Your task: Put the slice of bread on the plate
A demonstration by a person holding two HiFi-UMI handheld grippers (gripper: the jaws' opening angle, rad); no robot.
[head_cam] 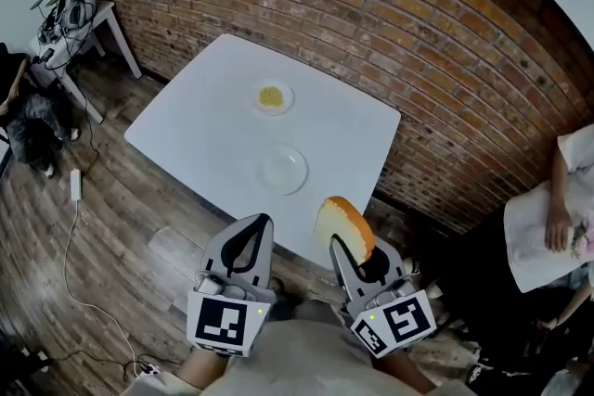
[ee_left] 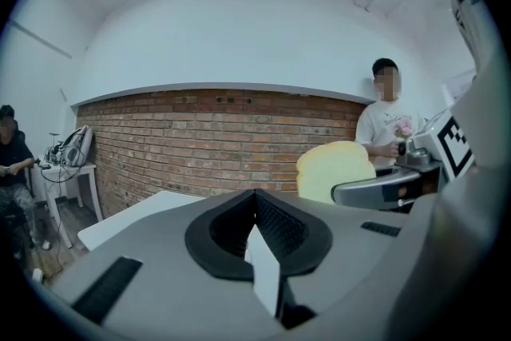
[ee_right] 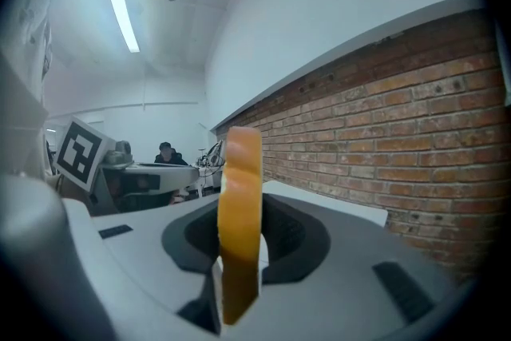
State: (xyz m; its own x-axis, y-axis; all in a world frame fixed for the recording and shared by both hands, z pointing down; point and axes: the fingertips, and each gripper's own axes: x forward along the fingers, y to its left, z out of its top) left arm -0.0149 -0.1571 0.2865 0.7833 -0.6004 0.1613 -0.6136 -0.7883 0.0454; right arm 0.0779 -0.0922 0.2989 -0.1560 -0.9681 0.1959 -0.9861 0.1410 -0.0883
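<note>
One slice of bread (head_cam: 343, 227) is clamped upright by the right gripper (head_cam: 351, 253); the left gripper (head_cam: 251, 243) is closed on nothing. At eleven o'clock two plates are seen: empty plate (head_cam: 282, 170), yellow-topped plate (head_cam: 288, 98).

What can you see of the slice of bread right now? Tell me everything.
The slice of bread has a pale yellow, soft-looking face, a rounded top and an orange-brown crust along its edge. It stands upright on edge, pinched near its bottom by the right tongs, whose pads press on its flat faces. It is held in the air at the near edge of the white table, touching neither the table nor the empty plate.
</note>
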